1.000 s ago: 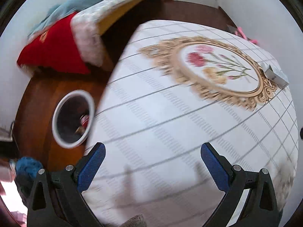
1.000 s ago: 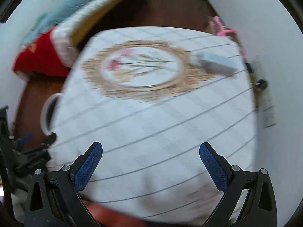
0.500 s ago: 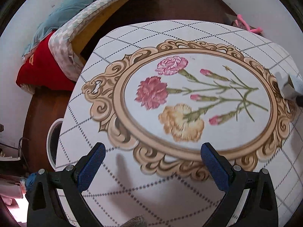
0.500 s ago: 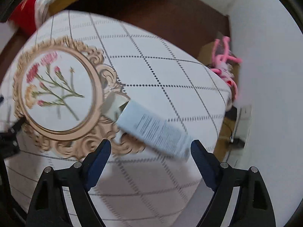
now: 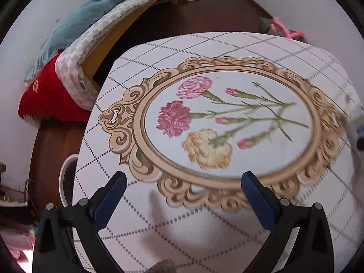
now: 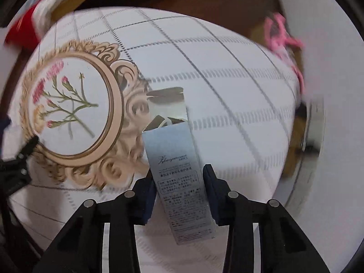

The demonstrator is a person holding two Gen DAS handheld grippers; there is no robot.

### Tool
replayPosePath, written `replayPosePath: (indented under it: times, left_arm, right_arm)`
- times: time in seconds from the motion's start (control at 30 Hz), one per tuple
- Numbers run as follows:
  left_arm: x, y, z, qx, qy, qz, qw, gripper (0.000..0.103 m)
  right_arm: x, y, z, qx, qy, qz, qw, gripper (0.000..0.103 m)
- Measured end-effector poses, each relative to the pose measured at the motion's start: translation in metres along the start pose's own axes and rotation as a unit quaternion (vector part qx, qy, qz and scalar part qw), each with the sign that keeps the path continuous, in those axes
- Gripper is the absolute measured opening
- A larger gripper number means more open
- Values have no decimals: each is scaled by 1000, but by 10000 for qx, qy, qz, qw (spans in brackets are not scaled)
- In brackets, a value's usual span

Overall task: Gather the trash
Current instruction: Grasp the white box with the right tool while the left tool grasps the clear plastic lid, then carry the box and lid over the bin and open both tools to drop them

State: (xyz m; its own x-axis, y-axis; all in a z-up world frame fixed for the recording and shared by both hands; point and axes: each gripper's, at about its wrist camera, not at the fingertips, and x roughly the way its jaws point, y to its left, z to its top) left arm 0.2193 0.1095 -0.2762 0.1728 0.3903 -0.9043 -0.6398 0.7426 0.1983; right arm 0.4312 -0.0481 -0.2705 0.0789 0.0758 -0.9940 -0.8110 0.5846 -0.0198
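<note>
Right tongs: I am closing my right gripper (image 6: 178,190) on the silver carton (image 6: 179,177); the blue pads are sitting against its two long sides, clamped on it as far as I can judge

Carton position: it is lying on the tablecloth (image 6: 227,95) just outside the gilt oval frame print (image 6: 70,111), its opened flap end pointing away from me and its printed face turned up

Long axis: the carton is running nearly straight along my right fingers, tilted a little, so I am gripping across its narrow width

Left tongs: I am holding my left gripper (image 5: 182,188) with its jaws wide apart and nothing between them, hovering over the near edge of the flower print (image 5: 195,125)

Nearer hand: the right one is on the carton; the left is well apart from it, and in the left view I am seeing only a blur at the far right edge where the carton would lie

Bin: a white-rimmed waste bin (image 5: 64,179) is standing on the floor beside the table's left edge, nearer my left hand

Next move, as I judge it: lifting the carton clear and carrying it leftward across the table toward that bin

Risk: the thin card could be buckling under the squeeze, or the loose flap catching
</note>
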Motion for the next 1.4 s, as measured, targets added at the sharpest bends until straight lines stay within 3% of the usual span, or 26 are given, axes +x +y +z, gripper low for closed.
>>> replayPosePath:
  times: [0.23,0.4,0.57,0.77,0.83,0.87,0.93,1.0,1.03,1.2,1.4]
  left_arm:
    - [-47,-34,-61,827,-71,-704,9941,103]
    - [-75,-82,-105,1545,169,-1634,9742,103]
    - [-87,-131,-130,2201,260,-2027,9538,102]
    - [-92,-180,-132,2561,222,-2183,9414,101]
    - [-91,-192,-131,2621,197,-2129,9410,91]
    - [-90,-197,-130,2643,184,-2080,9416,74]
    - [-89,-202,-126,2603,104,-2054,9434,64]
    - [-91,-204,-124,2559,16,-2068,9443,41]
    - [-91,-207,-122,2540,-1,-2057,9451,36]
    - [-88,-199,-122,2433,-59,-1951,9501,37]
    - [-83,-152,-119,2090,-148,-1636,9640,37]
  right_arm:
    - [-40,-23,-139,1512,-396,522,9863,41]
    - [-44,-20,-246,2259,-479,439,9720,40]
    - [-21,-13,-313,2976,-411,798,9505,39]
    - [-25,-17,-344,3417,-636,803,9342,38]
    - [-24,-16,-347,3510,-682,791,9306,38]
    - [-28,-21,-348,3533,-680,808,9295,38]
    - [-27,-23,-352,3609,-689,851,9262,38]
    - [-27,-24,-355,3640,-698,881,9246,38]
    - [-27,-24,-357,3640,-714,886,9244,38]
    - [-28,-21,-355,3584,-731,809,9272,38]
    - [-30,-5,-349,3391,-777,812,9340,38]
